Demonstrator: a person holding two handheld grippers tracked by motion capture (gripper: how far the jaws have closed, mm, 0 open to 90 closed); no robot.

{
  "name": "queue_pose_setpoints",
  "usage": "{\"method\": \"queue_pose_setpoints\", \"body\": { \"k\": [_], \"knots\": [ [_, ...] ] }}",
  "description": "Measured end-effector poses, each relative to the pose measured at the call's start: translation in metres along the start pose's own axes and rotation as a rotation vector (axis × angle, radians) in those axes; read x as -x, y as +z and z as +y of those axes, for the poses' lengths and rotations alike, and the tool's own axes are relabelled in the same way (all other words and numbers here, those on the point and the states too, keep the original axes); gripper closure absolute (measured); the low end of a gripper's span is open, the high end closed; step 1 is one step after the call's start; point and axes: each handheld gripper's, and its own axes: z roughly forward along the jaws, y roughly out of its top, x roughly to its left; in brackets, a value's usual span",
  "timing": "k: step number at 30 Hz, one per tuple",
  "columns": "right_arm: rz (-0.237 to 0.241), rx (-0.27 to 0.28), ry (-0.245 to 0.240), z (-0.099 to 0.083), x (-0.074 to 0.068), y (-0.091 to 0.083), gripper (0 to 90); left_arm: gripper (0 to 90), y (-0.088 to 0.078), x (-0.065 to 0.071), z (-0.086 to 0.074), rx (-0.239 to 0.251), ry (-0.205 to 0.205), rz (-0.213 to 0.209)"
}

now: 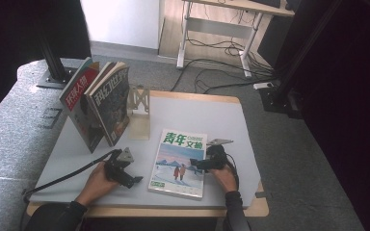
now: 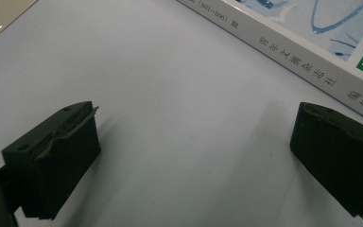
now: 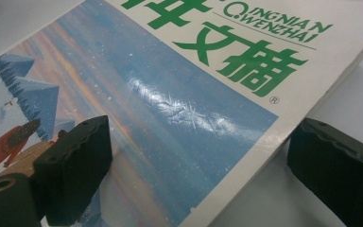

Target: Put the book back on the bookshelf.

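My right gripper (image 1: 198, 165) is spread wide over the magazine (image 1: 180, 161) edge; left gripper (image 1: 134, 180) spread too, w/ bare table (image 1: 221, 115). Leaning books (image 1: 101, 103) stand behind. Right gripper view shows cover scratches.

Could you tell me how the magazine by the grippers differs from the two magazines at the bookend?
The flat magazine lies face up on the table, while the two standing magazines lean upright against the bookend. The flat magazine has a pale cover with green lettering; the standing magazines have darker covers, one with red. All three carry Chinese titles.
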Motion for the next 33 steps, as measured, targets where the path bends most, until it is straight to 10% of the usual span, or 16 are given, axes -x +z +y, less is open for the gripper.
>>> {"method": "queue_pose_setpoints", "body": {
  "k": [23,33],
  "knots": [
    [0.016,0.003,-0.079,0.013,-0.019,0.001,9.3,1.7,0.000,0.000,0.000,-0.001,0.001,0.000],
    [0.080,0.055,-0.032,0.015,-0.016,-0.006,12.1,1.7,0.000,0.000,0.000,-0.001,0.001,0.000]
  ]
}}
